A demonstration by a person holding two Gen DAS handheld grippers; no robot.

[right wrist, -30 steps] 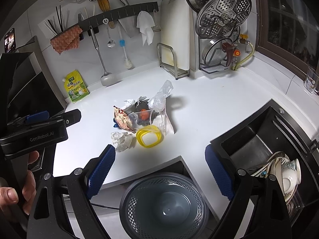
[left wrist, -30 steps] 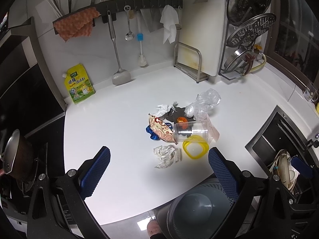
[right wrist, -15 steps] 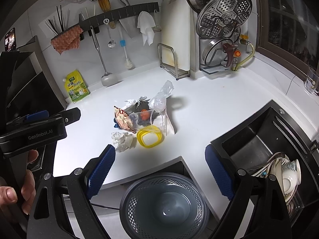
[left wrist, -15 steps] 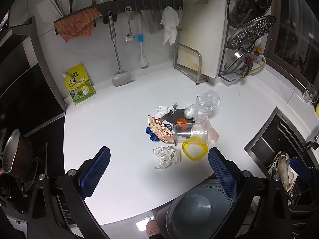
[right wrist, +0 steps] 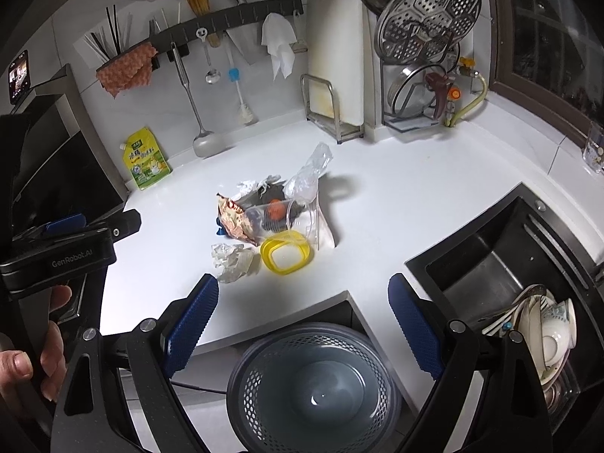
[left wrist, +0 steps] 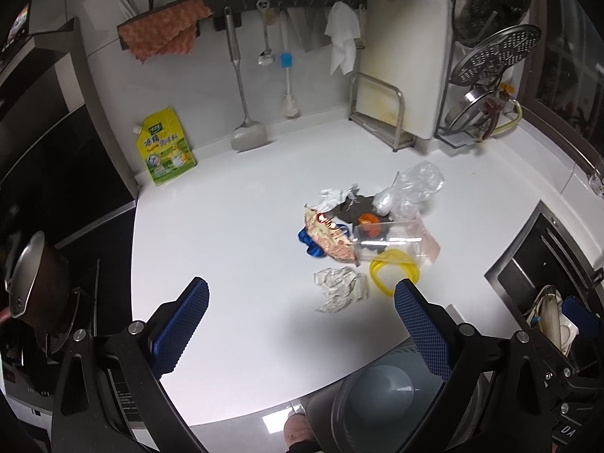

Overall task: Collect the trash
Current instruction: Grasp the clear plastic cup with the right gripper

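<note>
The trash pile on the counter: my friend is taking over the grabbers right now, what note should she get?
Left gripper and right gripper: both open, empty, hovering short of the pile.
Trash lies bunched mid-counter: crumpled paper nearest, yellow ring, clear cup, snack wrapper, plastic bag.
Bin sits below the counter edge, looks empty.
Done: nothing collected. Left: everything, perhaps paper first.

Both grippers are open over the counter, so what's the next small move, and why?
Probably lower the left gripper onto the crumpled white paper wad. Its jaws are open and empty, and the wad lies apart at the near edge of the trash pile, close to the grey perforated bin below the white countertop.
</note>
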